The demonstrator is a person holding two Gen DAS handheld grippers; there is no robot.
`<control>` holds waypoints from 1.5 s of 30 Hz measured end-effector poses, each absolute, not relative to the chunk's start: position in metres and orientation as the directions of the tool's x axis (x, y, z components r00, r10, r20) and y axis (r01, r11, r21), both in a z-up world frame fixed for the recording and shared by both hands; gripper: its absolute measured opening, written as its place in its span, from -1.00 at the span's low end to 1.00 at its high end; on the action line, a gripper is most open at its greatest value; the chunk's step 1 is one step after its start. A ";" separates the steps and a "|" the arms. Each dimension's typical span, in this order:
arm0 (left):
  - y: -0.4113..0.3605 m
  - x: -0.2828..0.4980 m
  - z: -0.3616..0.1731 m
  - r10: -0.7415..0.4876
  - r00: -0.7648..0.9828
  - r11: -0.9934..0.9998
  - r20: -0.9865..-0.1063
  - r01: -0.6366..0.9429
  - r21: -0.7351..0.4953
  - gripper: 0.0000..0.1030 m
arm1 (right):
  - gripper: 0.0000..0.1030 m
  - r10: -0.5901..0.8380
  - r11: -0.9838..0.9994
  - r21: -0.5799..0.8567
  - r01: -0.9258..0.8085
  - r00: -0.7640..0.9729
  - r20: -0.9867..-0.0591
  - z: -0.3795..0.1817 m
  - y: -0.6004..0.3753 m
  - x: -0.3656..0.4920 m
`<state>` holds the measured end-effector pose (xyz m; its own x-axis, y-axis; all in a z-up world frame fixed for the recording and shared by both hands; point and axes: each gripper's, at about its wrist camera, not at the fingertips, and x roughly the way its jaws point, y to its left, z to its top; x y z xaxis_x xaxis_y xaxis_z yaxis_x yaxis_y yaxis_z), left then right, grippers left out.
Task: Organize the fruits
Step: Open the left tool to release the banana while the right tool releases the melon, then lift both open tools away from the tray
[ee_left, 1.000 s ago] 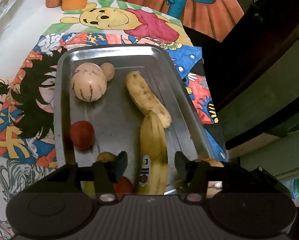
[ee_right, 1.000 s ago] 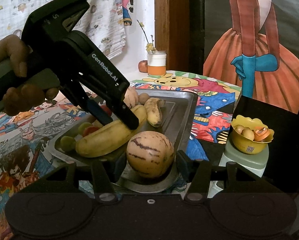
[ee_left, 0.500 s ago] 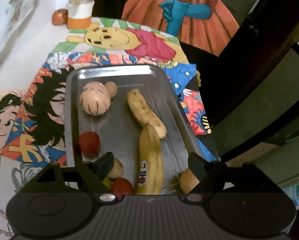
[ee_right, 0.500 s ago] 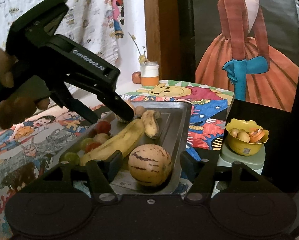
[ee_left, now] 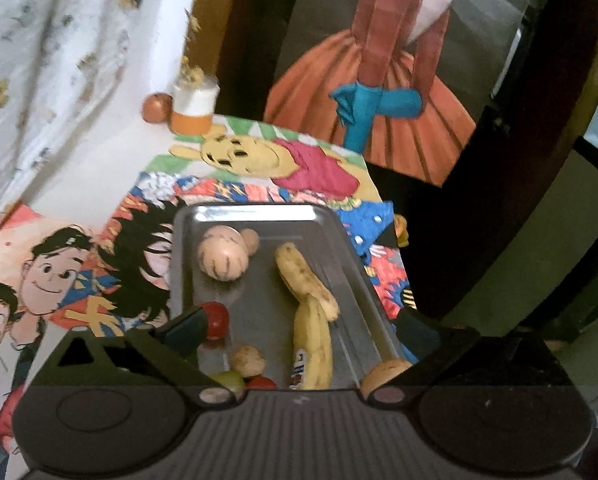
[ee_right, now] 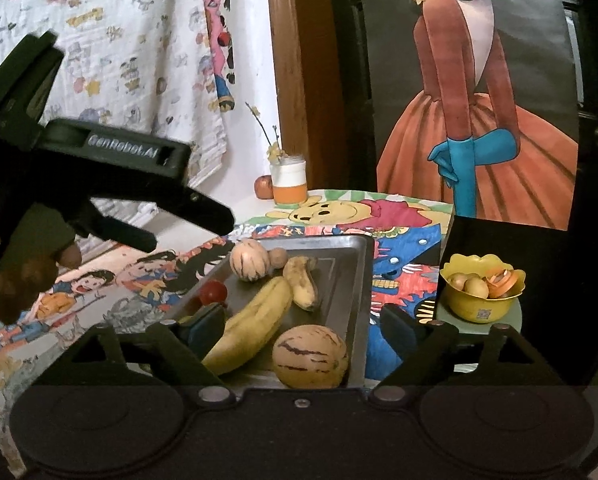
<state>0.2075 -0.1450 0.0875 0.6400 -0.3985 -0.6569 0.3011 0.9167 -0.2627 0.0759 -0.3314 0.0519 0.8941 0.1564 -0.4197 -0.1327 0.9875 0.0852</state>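
A steel tray on the cartoon tablecloth holds the fruit. In it lie a long yellow banana, a short spotted banana, a striped melon at the far end, a second striped melon at the near corner, a red tomato and small fruits. My left gripper is open and empty, raised above the tray's near end; its body shows in the right wrist view. My right gripper is open and empty behind the near melon.
A yellow bowl with small fruits and peel stands on a stand right of the table. A white and orange jar and an apple stand at the far table edge. A painted panel stands behind.
Both grippers have opened wider and pulled up and back from the tray. The right gripper has let go of the near striped melon, which now rests in the tray's corner.
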 end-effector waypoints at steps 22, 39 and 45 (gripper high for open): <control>-0.088 0.130 0.081 -0.256 0.826 0.963 -0.502 0.171 -0.209 0.99 | 0.99 0.113 0.988 0.139 -0.067 0.925 -0.362 0.077 -0.310 0.039; -0.053 0.067 0.072 -0.168 0.878 0.979 -0.449 0.098 -0.177 0.99 | 0.99 0.077 0.988 0.152 -0.028 0.941 -0.330 0.074 -0.287 0.001; -0.037 0.045 0.062 -0.136 0.887 0.983 -0.442 0.065 -0.172 0.99 | 0.99 0.072 0.990 0.134 -0.030 0.944 -0.322 0.066 -0.275 -0.013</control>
<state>0.0453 -0.0366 0.0619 0.8867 -0.1362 -0.4418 0.0654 0.9830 -0.1717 -0.0133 -0.2754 0.0662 0.9440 0.0724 -0.3220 -0.0302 0.9905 0.1343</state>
